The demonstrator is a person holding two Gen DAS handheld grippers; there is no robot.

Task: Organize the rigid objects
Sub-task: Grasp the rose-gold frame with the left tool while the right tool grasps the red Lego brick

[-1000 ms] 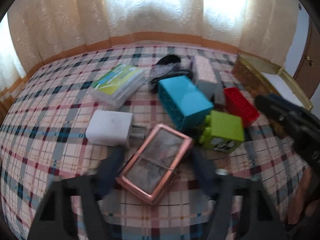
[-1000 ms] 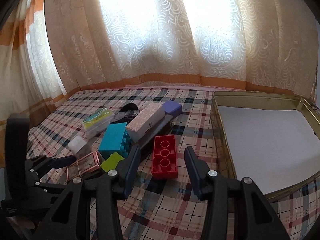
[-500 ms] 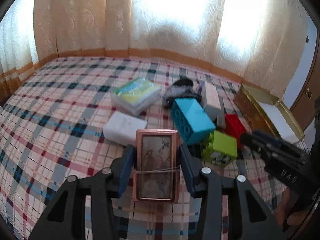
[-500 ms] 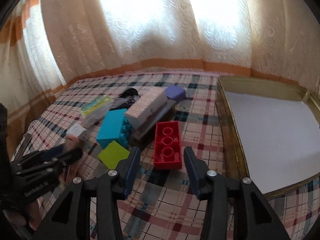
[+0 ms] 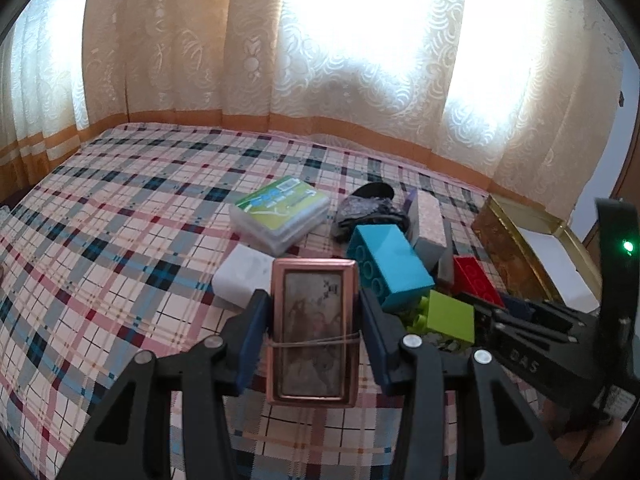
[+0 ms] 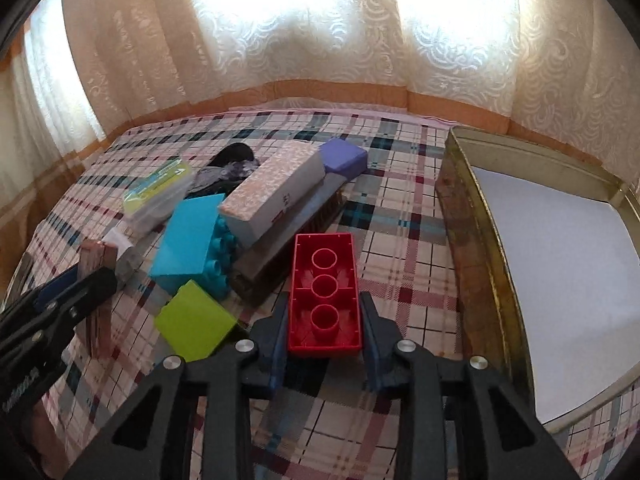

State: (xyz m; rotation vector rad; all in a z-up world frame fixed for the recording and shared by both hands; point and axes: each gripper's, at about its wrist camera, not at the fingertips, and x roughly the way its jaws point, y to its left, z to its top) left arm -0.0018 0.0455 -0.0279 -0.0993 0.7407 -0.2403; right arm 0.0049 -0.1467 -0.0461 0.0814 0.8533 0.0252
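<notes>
Now left hand-held gripper (image 5: 314, 320) clamps copper-framed rectangular case (image 5: 313, 330), lifted above plaid bed (image 5: 120, 240); right hand-held gripper (image 6: 324, 332) straddles red plastic brick (image 6: 323, 300), grip uncertain. Risk: smooth case slipping, grippers colliding near gold tin box (image 6: 472, 240).

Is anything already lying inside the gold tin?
No, the gold tin shows only its bare white liner, with no objects on it.

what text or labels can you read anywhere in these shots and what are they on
"DAS" – raised letters on the black body of the right gripper, seen in the left wrist view.
Copper-framed box held in the left gripper: small dark marks near its top right, too blurred to read.
Green-labelled clear case: print too small to read.
Floral white box: dark and red marks on its side, unreadable.
Red brick: no text visible.
</notes>
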